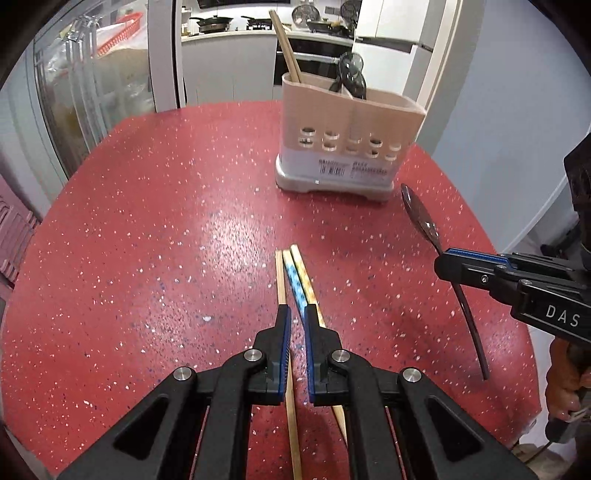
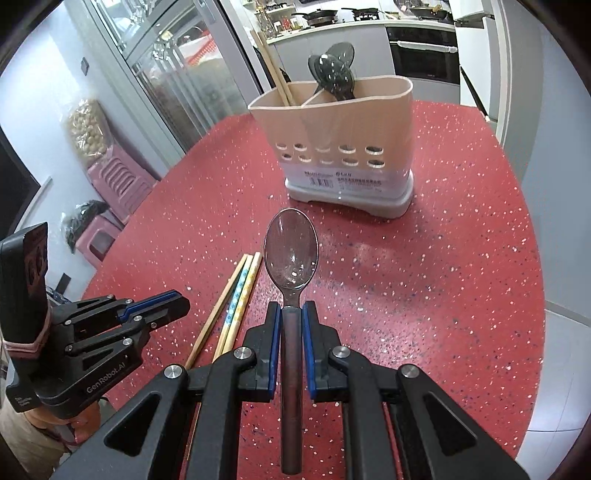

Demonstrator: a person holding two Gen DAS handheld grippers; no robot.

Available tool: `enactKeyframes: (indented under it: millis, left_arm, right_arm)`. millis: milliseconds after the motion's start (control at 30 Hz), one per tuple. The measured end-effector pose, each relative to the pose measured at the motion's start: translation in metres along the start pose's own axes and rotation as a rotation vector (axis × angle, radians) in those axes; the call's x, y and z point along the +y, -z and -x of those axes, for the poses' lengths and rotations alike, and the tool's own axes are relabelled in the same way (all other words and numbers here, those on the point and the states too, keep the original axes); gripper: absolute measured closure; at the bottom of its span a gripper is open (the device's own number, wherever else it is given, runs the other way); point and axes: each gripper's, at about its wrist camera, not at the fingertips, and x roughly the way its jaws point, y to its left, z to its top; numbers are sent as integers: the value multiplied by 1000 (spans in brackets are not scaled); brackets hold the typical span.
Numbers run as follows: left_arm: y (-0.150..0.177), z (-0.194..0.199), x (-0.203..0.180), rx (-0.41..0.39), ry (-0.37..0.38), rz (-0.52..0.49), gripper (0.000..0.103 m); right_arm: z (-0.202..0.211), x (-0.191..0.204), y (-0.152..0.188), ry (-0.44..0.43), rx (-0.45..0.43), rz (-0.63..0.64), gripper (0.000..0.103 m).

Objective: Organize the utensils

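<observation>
Three chopsticks [image 1: 295, 280], one plain and two patterned, lie fanned on the red speckled table [image 1: 147, 221]. My left gripper [image 1: 297, 317] is shut just above them. They pass under its fingers, and in the right wrist view the left gripper [image 2: 184, 304] stands apart from the chopsticks [image 2: 236, 295]. My right gripper [image 2: 291, 310] is shut on the dark handle of a metal spoon [image 2: 291, 254], bowl forward, held off the table. The beige utensil holder [image 2: 332, 122] stands beyond, with wooden chopsticks [image 2: 275, 74] in its left compartment and dark spoons [image 2: 336, 70] in its right. The holder [image 1: 351, 122], right gripper [image 1: 443, 262] and spoon [image 1: 421, 218] also show in the left wrist view.
The round table's edge curves close on the left and right. A glass cabinet [image 2: 177, 74] and stacked pink stools [image 2: 118, 177] stand to the left. A kitchen counter with pans [image 1: 221, 26] and an oven [image 2: 424, 55] lie behind the holder. A hand [image 1: 565, 387] grips the right tool.
</observation>
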Motion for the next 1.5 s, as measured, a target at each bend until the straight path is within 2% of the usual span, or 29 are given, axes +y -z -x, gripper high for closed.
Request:
enactKeyframes:
  millis: [233,333,533,567,600,633,667,833,1000,1133,1233,1333,1367,1400,1433,1500]
  left_arm:
    - [-15,14,13,-51,24,23,70]
    - [-15,12,14,-33,17,22,70]
    - [2,-9,16,60,-99,7,70]
    - [6,-11,17,69,-104,7,62]
    - [9,-12,18,75,-112,6,20]
    - [11,-14,19,84,-130,3,0]
    - [14,-14,19,73,-157,-7,0]
    - [20,-18,20,98,-201,-42,0]
    - [22,-30,17,136,-186,-66,0]
    - [22,-47,15,196,-186,-83,0]
    - [21,-48,18,206,-135,-57,5]
    - [17,-51,18,216,-95,-62,21]
    - [15,-52,14,217,-87,-81,34]
    - [14,-52,11,217,-70,-95,59]
    - [12,-53,8,224,-55,-106,71]
    - [9,-54,7,224,-30,-96,72]
  right_arm:
    - [8,10,-11,-1,-28,6,90]
    - [6,15,-14,-4,-26,6,90]
    - [-2,18,-11,-21,-10,-1,90]
    - [-3,18,-10,-24,-7,-2,90]
    - [-4,17,-10,-27,-5,-2,90]
    - [-5,17,-10,-29,-4,-2,90]
    - [-5,17,-10,-32,-4,-4,90]
    - [-7,15,-8,-38,-5,-16,90]
    - [-8,15,-7,-41,-5,-18,90]
    - [-8,15,-6,-40,-10,-25,90]
    - [-7,14,-5,-40,-14,-24,90]
    - [-8,12,-4,-39,-14,-27,90]
    - [-8,11,-4,-39,-14,-31,90]
    - [-8,10,-5,-40,-14,-33,90]
    - [-8,9,-5,-42,-14,-35,90]
    - [-8,11,-6,-42,-18,-31,90]
